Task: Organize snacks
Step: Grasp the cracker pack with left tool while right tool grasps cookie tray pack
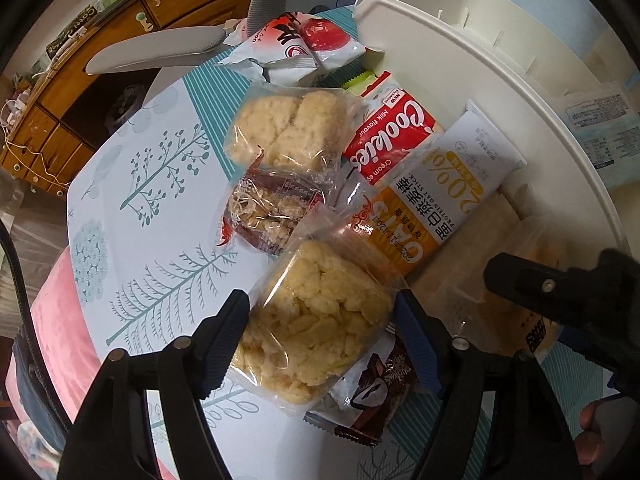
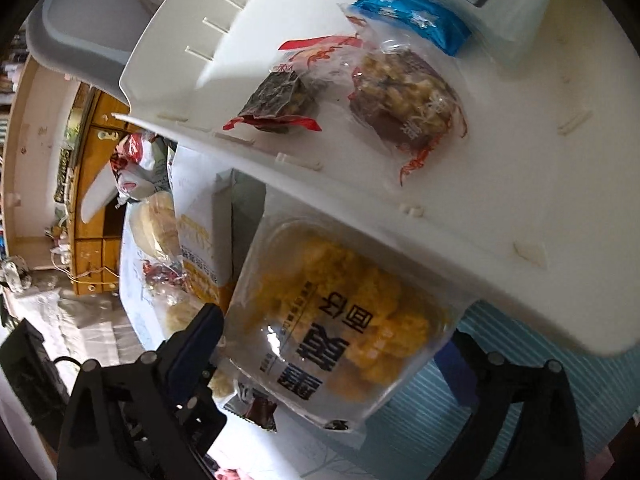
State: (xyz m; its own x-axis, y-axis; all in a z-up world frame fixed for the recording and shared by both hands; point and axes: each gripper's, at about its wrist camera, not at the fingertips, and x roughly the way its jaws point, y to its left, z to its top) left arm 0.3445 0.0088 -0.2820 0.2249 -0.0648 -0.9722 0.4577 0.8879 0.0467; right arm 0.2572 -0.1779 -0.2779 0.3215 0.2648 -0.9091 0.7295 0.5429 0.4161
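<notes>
A clear pack of pale rice crackers (image 1: 316,328) lies on the tree-print tablecloth (image 1: 140,200). My left gripper (image 1: 322,332) points down over it with a pad against each side. A clear tub of yellow snacks (image 2: 340,312) with black characters lies below the rim of the white bin (image 2: 400,208). My right gripper (image 2: 332,348) straddles it with its jaws spread wide, the right pad just clear of the tub. In the left wrist view the right gripper (image 1: 560,292) shows as a black shape over that tub (image 1: 452,280).
Loose on the cloth lie a second cracker pack (image 1: 288,128), a red Cookies pack (image 1: 384,136), an oat stick pack (image 1: 436,184), a brown-red pack (image 1: 272,208) and a chocolate pack (image 1: 372,392). Inside the bin are a dark pack (image 2: 280,100), a brown pack (image 2: 408,100) and a blue pack (image 2: 412,16).
</notes>
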